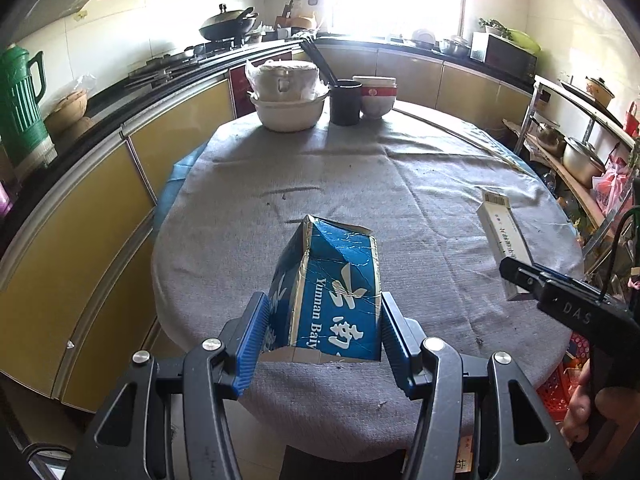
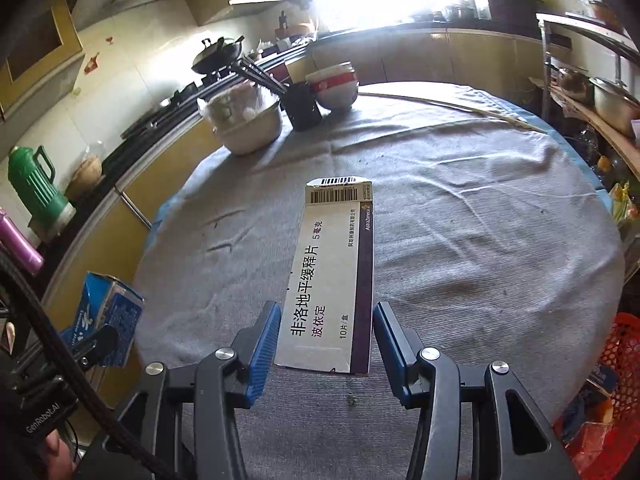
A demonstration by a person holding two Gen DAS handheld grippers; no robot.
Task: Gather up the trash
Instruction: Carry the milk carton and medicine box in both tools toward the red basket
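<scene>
A crumpled blue Yunnan Baiyao box (image 1: 332,292) sits between the blue pads of my left gripper (image 1: 320,332), which is shut on it above the grey tablecloth (image 1: 340,172). A white and purple medicine box (image 2: 332,276) sits between the pads of my right gripper (image 2: 324,344), held above the cloth. The left wrist view shows the white box (image 1: 504,240) at the right, held by the right gripper (image 1: 520,280). The right wrist view shows the blue box (image 2: 104,312) at the left.
At the table's far side stand a covered white pot in a bowl (image 1: 288,96), a black chopstick holder (image 1: 346,102) and stacked bowls (image 1: 376,94). A green thermos (image 1: 22,104) stands on the left counter. A red basket (image 2: 616,368) sits low at the right.
</scene>
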